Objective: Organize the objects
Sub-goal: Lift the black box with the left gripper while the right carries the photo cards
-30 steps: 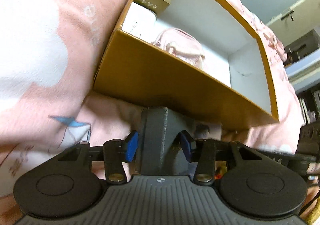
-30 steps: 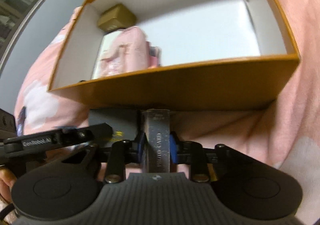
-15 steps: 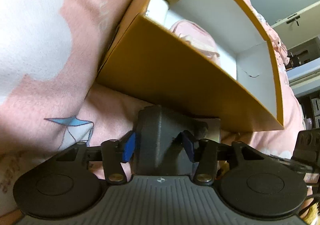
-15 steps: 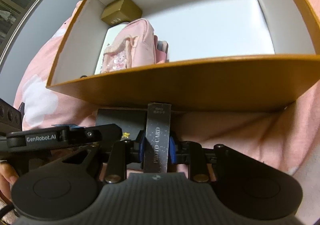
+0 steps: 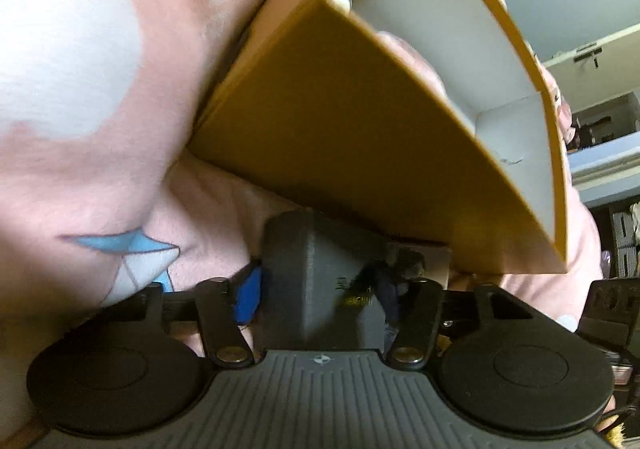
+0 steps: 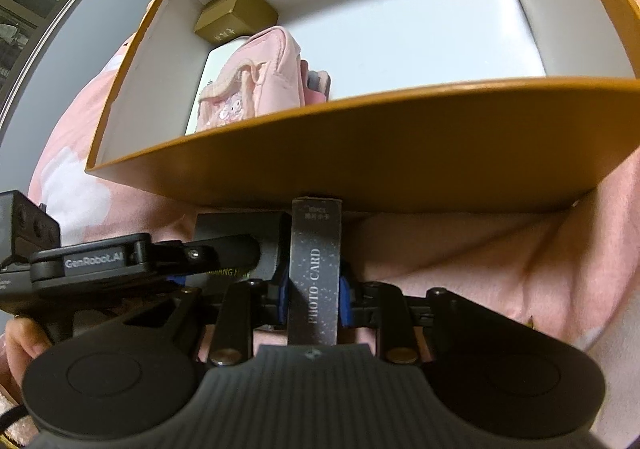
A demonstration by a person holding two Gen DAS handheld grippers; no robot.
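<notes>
You brought both grippers closer under orange box [image 6: 360, 153] near wall; right gripper [image 6: 314, 299] clamped photo-card box [image 6: 316, 269], left gripper [image 5: 320, 289] clamped dark box [image 5: 304, 273]; lifting risked catching rim

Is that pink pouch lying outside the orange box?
No, the pink pouch sits inside the orange box, beside a small gold box.

The open box [image 6: 360, 153] lies on the bedspread [image 6: 500, 249]; inside it, the small carton [image 6: 236, 15] sits in the far left corner, the pouch [image 6: 256, 81] before it; the photo-card box [image 6: 316, 269] lies before the box's near wall, touching it.
</notes>
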